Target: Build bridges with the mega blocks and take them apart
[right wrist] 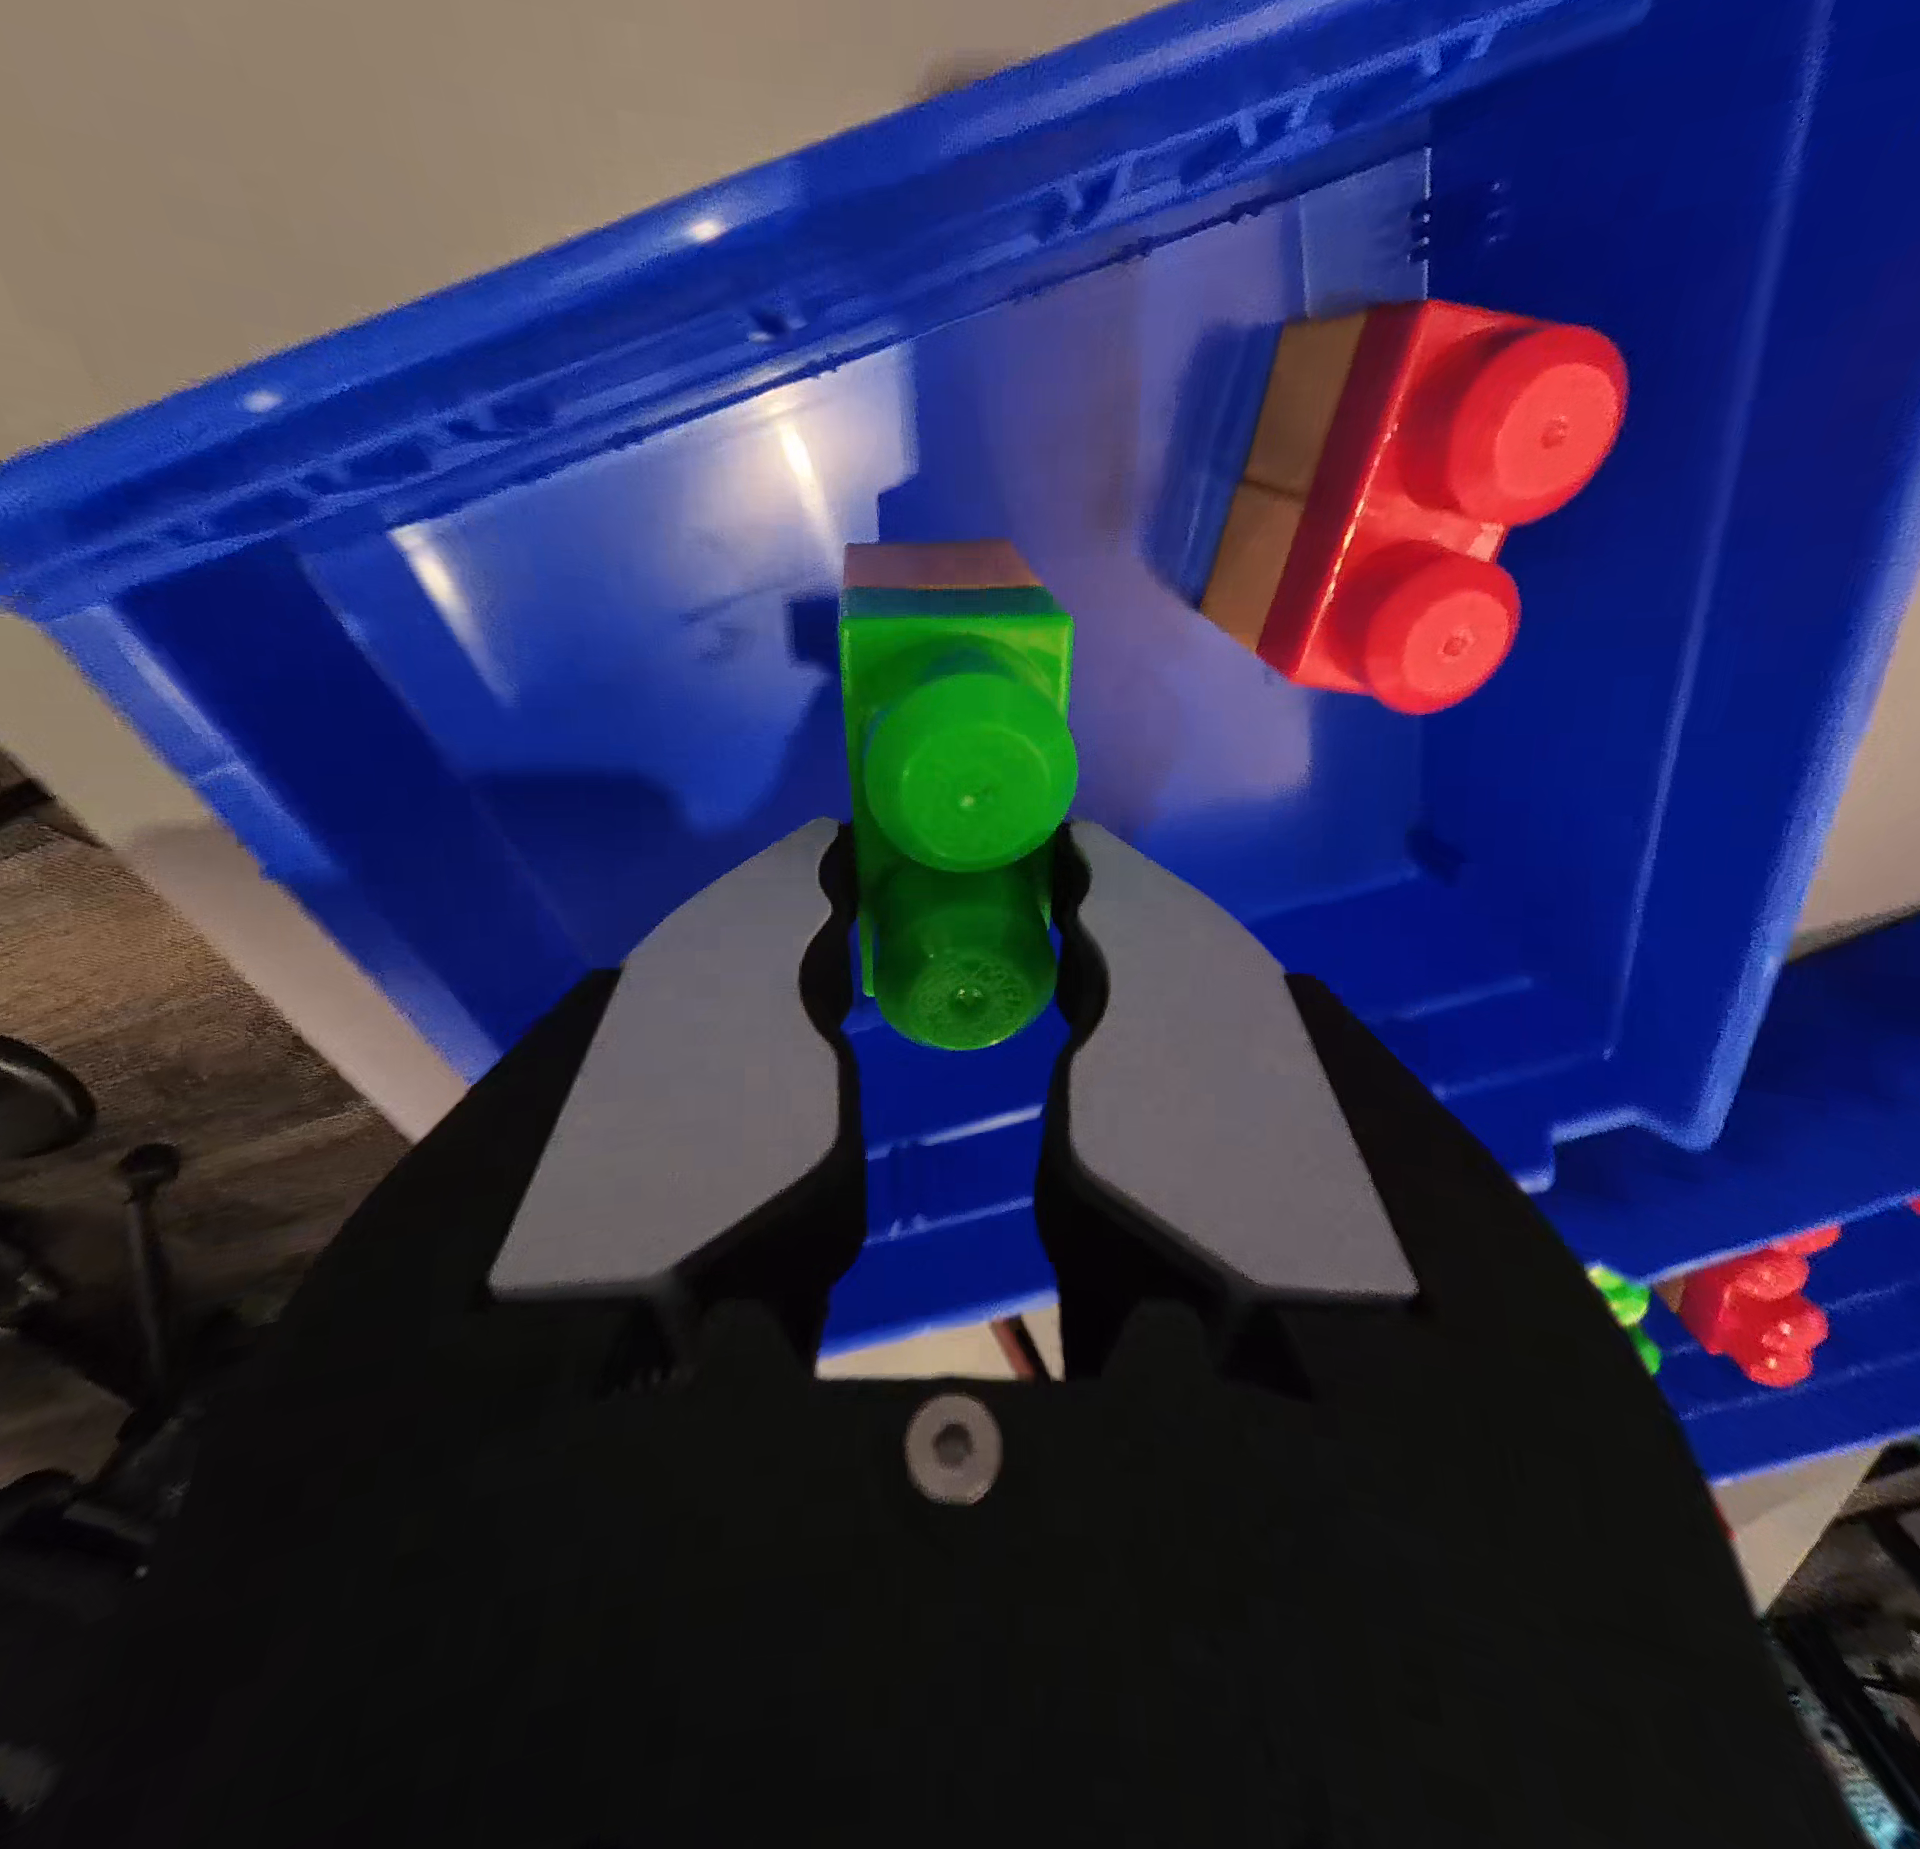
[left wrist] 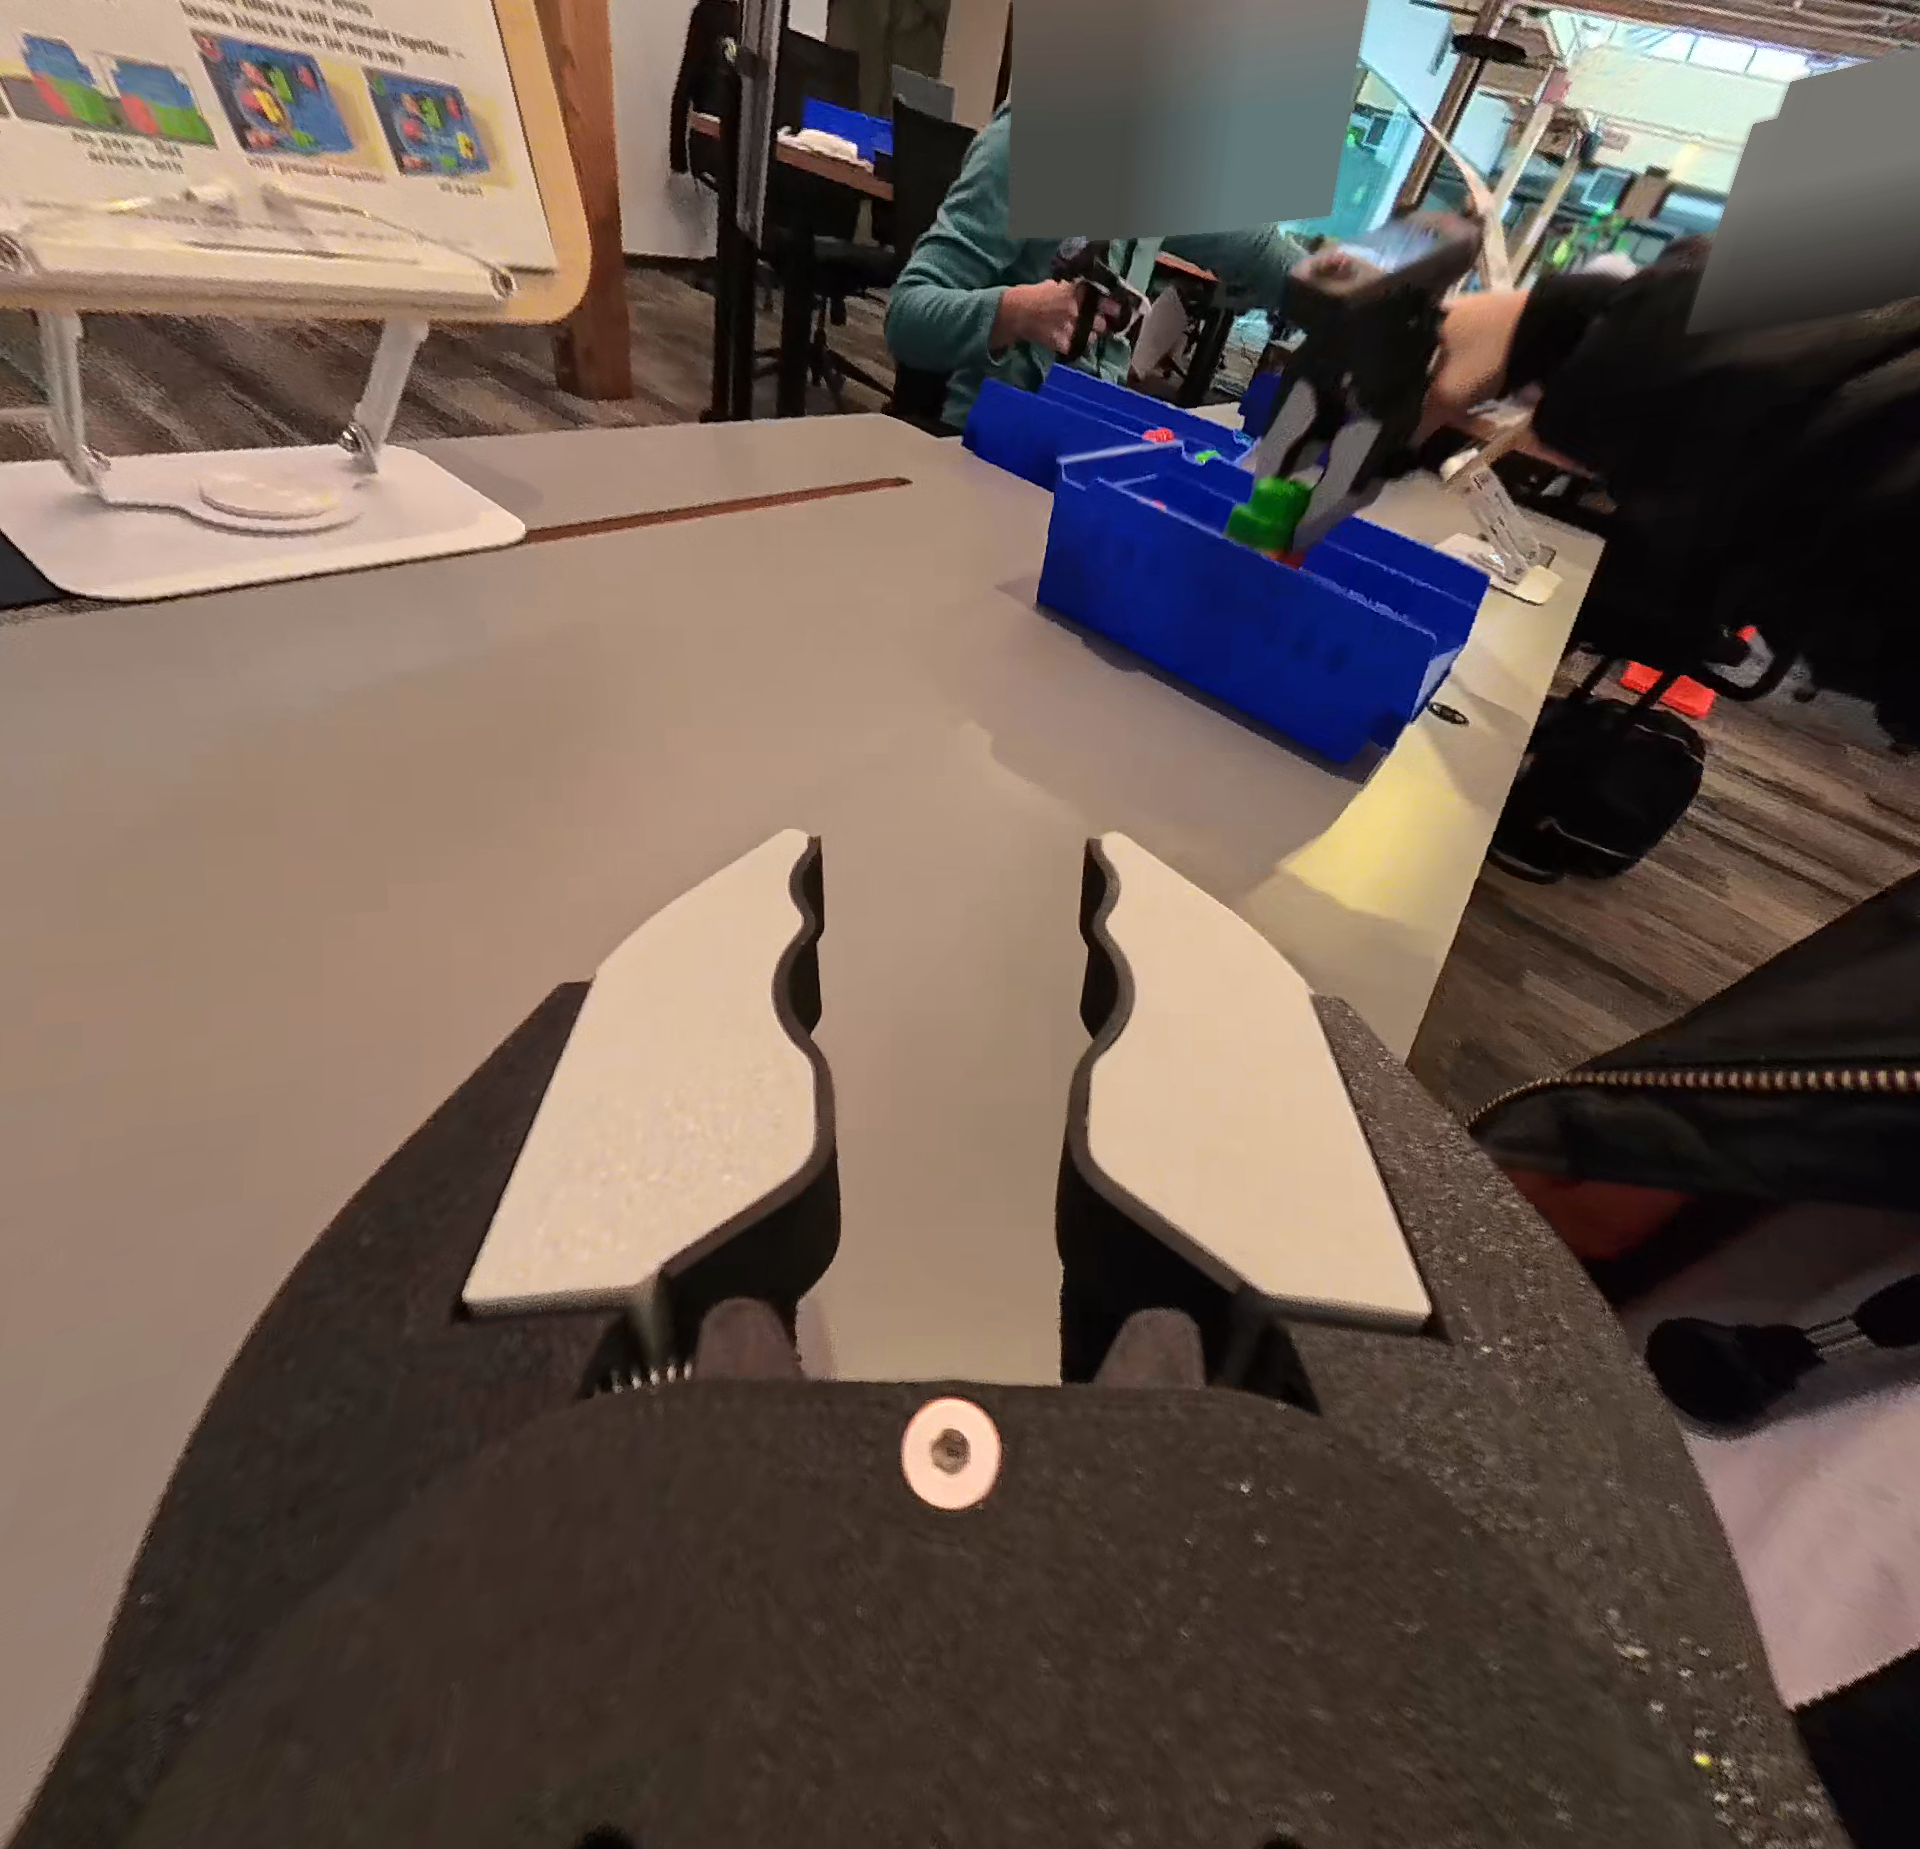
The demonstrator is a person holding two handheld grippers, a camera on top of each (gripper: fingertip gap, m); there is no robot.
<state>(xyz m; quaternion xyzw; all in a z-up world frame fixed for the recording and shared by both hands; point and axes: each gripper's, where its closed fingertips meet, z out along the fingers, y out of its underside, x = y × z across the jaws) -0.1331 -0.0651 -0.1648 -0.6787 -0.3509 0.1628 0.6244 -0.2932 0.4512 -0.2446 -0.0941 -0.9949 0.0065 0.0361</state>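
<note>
While the right gripper clamps the green block across its width, long axis running out past the tips, over the blue bin, the left gripper hangs released, well apart, above bare table

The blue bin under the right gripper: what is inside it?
The bin holds a red block and the green block gripped by the right gripper. The floor beneath them is hidden.
</note>
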